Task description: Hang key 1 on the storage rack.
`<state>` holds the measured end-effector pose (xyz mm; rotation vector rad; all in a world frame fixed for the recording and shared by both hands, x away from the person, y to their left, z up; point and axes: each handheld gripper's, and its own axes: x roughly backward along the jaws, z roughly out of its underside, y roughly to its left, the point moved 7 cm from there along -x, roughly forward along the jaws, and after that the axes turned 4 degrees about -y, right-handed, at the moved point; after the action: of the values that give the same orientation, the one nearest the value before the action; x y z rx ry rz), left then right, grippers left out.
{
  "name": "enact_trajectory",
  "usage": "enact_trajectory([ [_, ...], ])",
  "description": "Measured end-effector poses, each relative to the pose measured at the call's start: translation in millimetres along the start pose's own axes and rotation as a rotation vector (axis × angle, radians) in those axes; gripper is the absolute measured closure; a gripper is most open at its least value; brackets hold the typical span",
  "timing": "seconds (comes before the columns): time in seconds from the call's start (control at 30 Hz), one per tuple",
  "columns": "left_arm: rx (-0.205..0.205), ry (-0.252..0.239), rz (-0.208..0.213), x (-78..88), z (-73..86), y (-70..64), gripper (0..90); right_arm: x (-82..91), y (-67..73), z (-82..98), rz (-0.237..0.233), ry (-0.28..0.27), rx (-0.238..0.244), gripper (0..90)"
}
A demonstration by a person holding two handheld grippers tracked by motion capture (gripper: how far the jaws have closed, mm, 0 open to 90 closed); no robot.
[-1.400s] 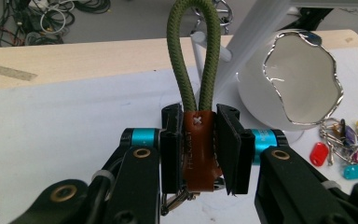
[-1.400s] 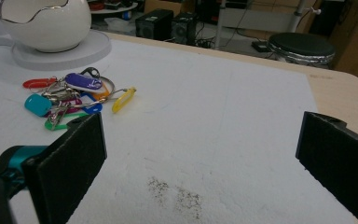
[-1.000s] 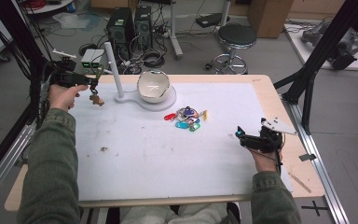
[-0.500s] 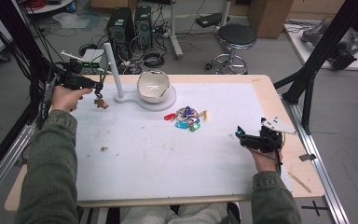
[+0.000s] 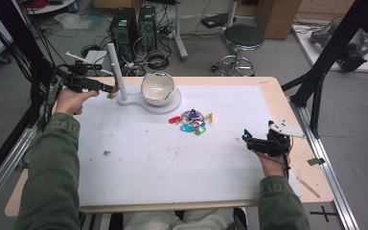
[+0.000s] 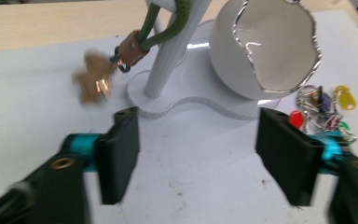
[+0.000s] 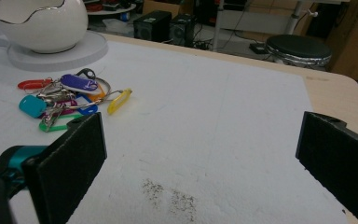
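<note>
A brass key (image 6: pixel 93 83) on a green cord (image 6: pixel 161 28) hangs from the white post (image 6: pixel 175 51) of a stand, blurred as it swings; the key (image 5: pixel 111 92) sits just left of the post (image 5: pixel 116 72). My left gripper (image 5: pixel 106 88) is beside it. Its jaws have just been opening, and the left gripper (image 6: pixel 198 154) is open with nothing between the pads. The stand's egg-shaped white bowl (image 5: pixel 157 88) is to the post's right. A bunch of coloured key tags (image 5: pixel 191 122) lies on the mat. My right gripper (image 5: pixel 245 138) rests open at the right, and in its own view the right gripper (image 7: pixel 200 163) holds nothing.
The white mat (image 5: pixel 172 158) covers most of the wooden table (image 5: pixel 268 84). A small dark speck (image 5: pixel 107 153) lies on the mat at the left. The key tags (image 7: pixel 65 100) and bowl (image 7: pixel 42 23) lie ahead-left of the right gripper. A stool (image 5: pixel 242 38) stands beyond the table.
The left gripper has shifted a little right toward the post and its jaws have opened. The brass key has left them and now dangles from the post by its cord. The right hand has stayed put.
</note>
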<state>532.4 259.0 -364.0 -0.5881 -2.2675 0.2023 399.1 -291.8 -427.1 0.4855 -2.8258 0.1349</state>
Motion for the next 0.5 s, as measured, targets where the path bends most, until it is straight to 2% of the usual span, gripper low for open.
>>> enact_trajectory([
  [0.13,0.029,-0.031,0.009,3.4,1.1,-0.1,16.3,-0.3,0.2,-0.1,0.001,-0.001,-0.006,0.7],
  [0.3,0.055,-0.048,-0.023,4.2,8.0,1.3,12.7,-1.2,-0.7,-0.6,0.004,-0.007,0.001,0.7],
  [0.5,0.027,-0.063,-0.038,10.0,9.8,-6.4,6.0,-1.5,0.3,-0.9,0.003,-0.006,-0.002,0.6],
])
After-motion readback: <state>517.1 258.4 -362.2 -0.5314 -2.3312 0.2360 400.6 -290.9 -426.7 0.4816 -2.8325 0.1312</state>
